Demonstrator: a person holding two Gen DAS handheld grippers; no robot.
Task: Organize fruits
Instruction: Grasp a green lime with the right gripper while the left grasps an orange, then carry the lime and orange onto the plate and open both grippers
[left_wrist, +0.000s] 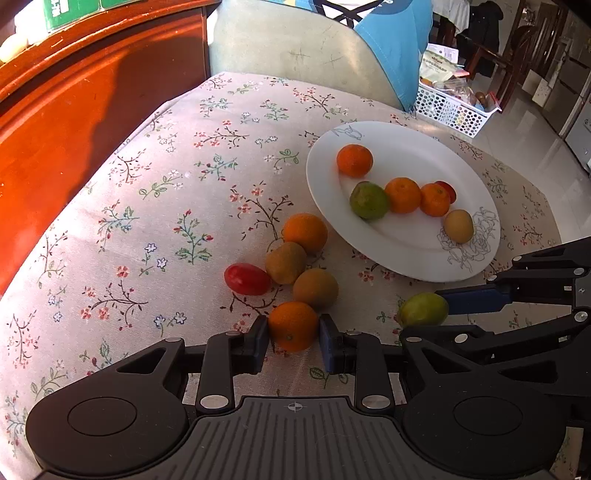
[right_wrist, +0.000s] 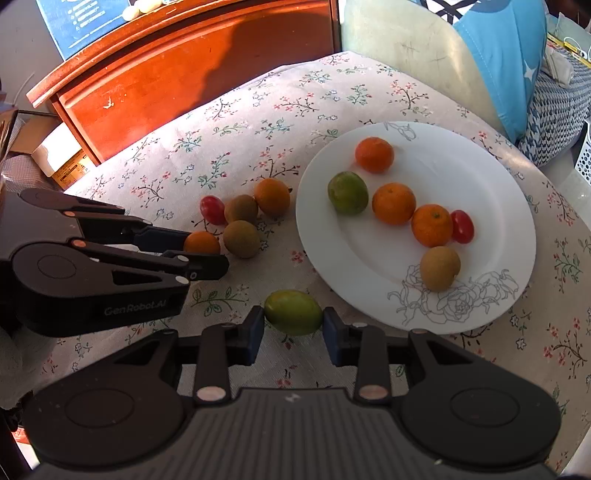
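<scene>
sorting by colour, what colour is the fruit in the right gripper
Green with a yellowish tinge: the green fruit, clearest in the right wrist view.

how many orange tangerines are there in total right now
5. Three lie on the white plate. One lies on the tablecloth beside the kiwis. One sits between the left gripper pads. None seems hidden.

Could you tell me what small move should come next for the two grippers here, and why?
Probably lift both and carry them toward the plate. The left gripper is shut on an orange and the right gripper on a green fruit, both apparently on the cloth; the plate holds six fruits and has bare room.
</scene>
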